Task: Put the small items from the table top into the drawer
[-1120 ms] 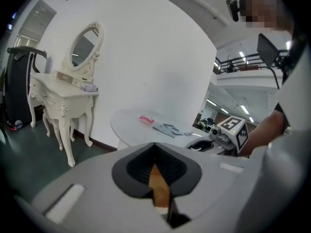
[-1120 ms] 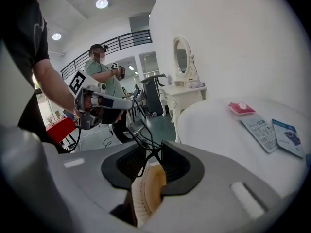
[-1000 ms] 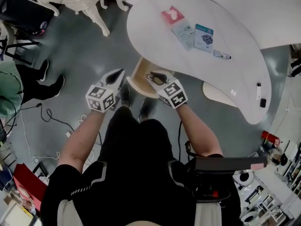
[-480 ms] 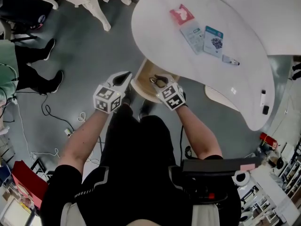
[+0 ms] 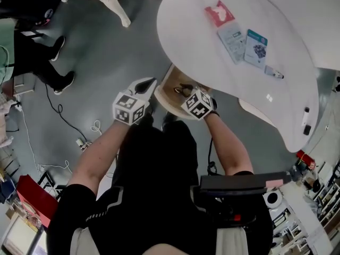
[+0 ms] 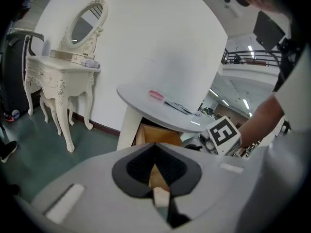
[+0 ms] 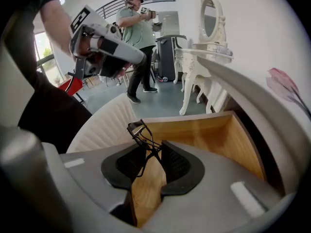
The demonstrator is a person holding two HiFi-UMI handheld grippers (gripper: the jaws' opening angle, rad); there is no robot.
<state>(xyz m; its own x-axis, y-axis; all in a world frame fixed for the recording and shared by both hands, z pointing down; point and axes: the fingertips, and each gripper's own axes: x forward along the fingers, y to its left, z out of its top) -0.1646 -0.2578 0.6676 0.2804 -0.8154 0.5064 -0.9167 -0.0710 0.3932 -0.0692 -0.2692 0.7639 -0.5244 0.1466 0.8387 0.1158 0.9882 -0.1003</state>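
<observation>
Black eyelash curler [image 7: 144,136] gripped in right tool [image 7: 148,152] above open wooden drawer [image 7: 209,130], packets [image 5: 232,36] flat on tabletop [image 5: 196,52]

Grey floor [image 5: 95,52] at left; ornate white dressing table with oval mirror [image 6: 58,74] at upper left, against plain white wall [image 6: 160,42].

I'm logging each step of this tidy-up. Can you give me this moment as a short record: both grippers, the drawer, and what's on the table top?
right gripper: shut on a black eyelash curler, above the drawer
left gripper: fingers together, nothing held
drawer: open, wooden inside, visible part bare
table top: red packet, grey packet, blue-and-white packet, pen-like item
</observation>
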